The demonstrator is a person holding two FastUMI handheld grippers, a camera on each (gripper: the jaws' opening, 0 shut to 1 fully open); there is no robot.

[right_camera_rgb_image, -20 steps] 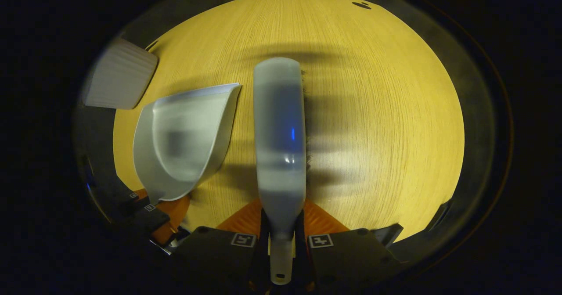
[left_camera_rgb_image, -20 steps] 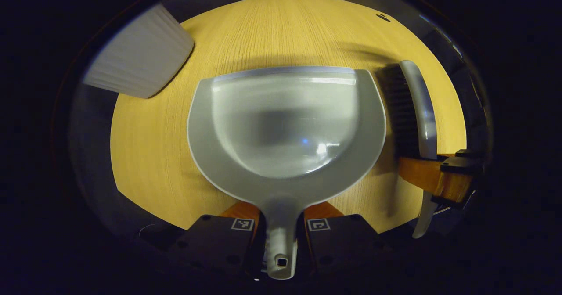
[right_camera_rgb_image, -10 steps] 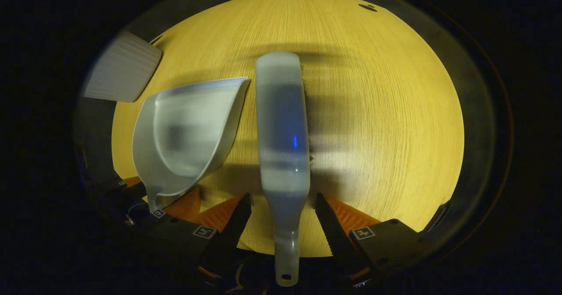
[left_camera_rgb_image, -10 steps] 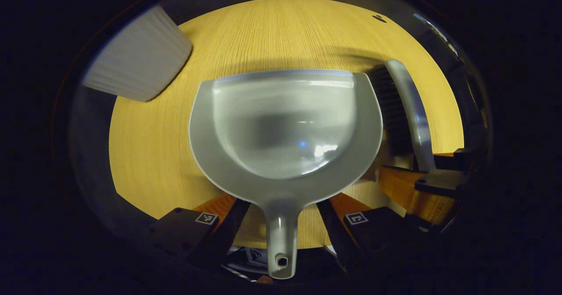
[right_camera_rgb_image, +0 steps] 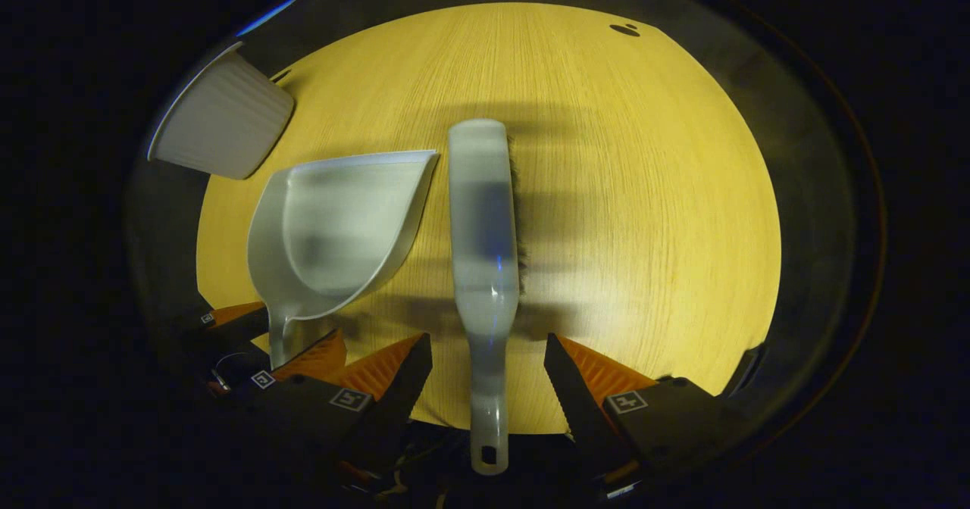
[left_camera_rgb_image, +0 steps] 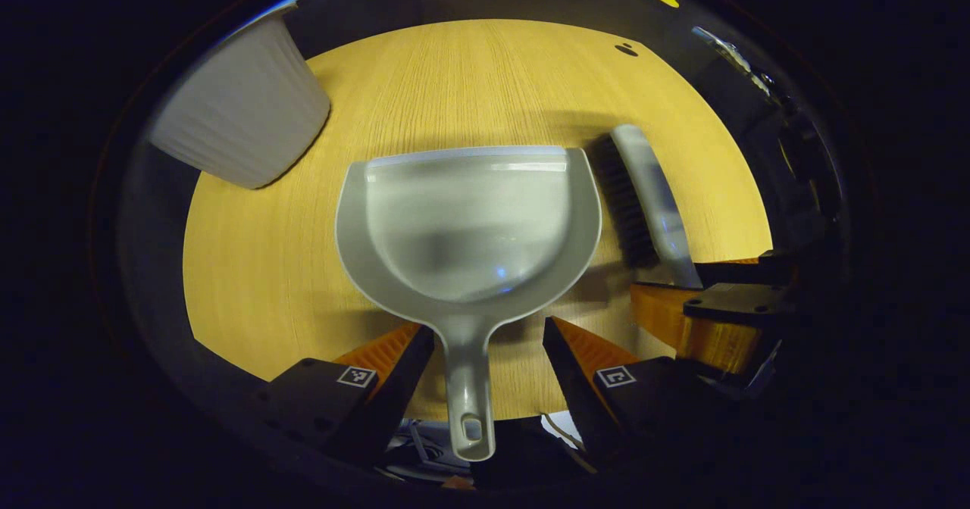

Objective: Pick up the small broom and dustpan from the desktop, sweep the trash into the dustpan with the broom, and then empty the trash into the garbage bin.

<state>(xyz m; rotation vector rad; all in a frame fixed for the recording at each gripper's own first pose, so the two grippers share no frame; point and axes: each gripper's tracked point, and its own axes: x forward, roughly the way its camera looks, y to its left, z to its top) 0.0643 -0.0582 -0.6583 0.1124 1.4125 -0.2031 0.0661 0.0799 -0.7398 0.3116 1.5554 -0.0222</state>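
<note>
A grey dustpan (left_camera_rgb_image: 466,229) lies on the wooden table (left_camera_rgb_image: 265,266), its pan holding nothing, its handle pointing back between the fingers of my left gripper (left_camera_rgb_image: 486,332). That gripper is open, both fingers well clear of the handle. The grey broom (right_camera_rgb_image: 485,213) lies just right of the dustpan (right_camera_rgb_image: 341,229), bristles to the right. Its handle runs back between the spread fingers of my right gripper (right_camera_rgb_image: 486,338), which is open and not touching it. The left gripper view has the broom (left_camera_rgb_image: 648,191) at the right, with the right gripper (left_camera_rgb_image: 720,304) behind it.
A white ribbed garbage bin (left_camera_rgb_image: 242,107) stands at the table's far left corner, also seen as the bin (right_camera_rgb_image: 223,119) in the right gripper view. A small dark spot (right_camera_rgb_image: 624,29) marks the far tabletop. Both handles stick out over the table's near edge.
Both grippers opened, letting go of the dustpan handle and the broom handle, then drew back a little. Dustpan and broom now rest on the table.
</note>
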